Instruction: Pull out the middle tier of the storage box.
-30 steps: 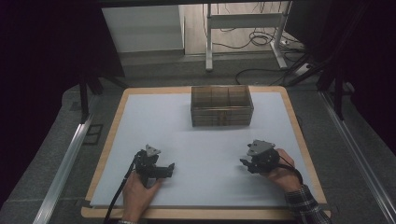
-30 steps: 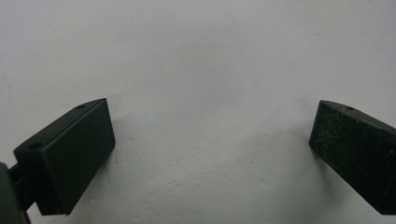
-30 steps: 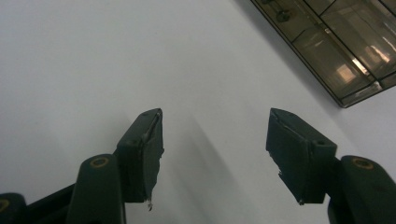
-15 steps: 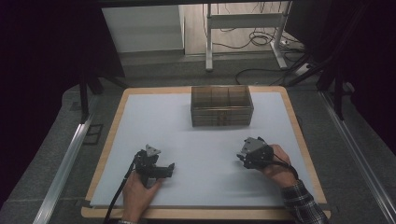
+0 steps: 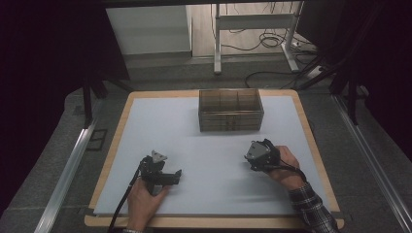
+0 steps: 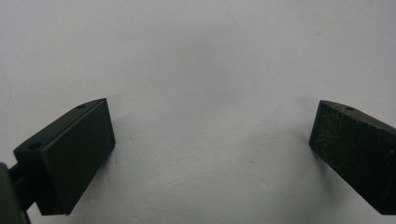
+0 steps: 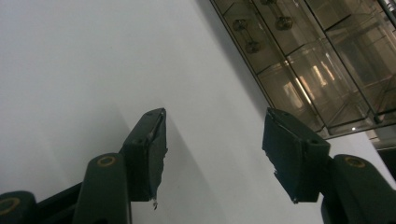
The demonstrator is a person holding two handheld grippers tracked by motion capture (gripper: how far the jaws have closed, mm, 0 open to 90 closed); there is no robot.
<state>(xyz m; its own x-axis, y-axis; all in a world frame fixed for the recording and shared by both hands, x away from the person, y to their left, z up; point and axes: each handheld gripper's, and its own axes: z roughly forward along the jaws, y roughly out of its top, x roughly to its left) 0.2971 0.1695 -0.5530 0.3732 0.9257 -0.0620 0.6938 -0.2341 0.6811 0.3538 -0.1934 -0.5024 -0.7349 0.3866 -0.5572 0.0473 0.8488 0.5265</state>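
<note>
The box [image 5: 231,110] is a clear, smoke-tinted plastic organiser with inner dividers, standing upright at the mat's [image 5: 160,126] 12 o'clock edge, square to it. In the right gripper view the box [image 7: 322,60] fills the 1 to 2 o'clock corner, and small metal fittings show in its cells. It looks rigid and light, with smooth, glossy walls, so I judge it slippery and liable to skid or tip if pushed high up. The thin walls may crack under a hard squeeze. The best hold is probably over one top wall or divider, or low across a short end.

The right gripper [image 5: 258,154] is at about 4 o'clock from the mat's centre, near the box but clear of it and pointed roughly its way. Its jaws stand moderately apart, with nothing between them [image 7: 212,140]. The left gripper [image 5: 163,174] lies at about 7 o'clock, well apart from the box and low over the mat. Its jaws are spread wide and empty above bare white surface [image 6: 210,140]. A wooden board [image 5: 119,131] frames the mat.
</note>
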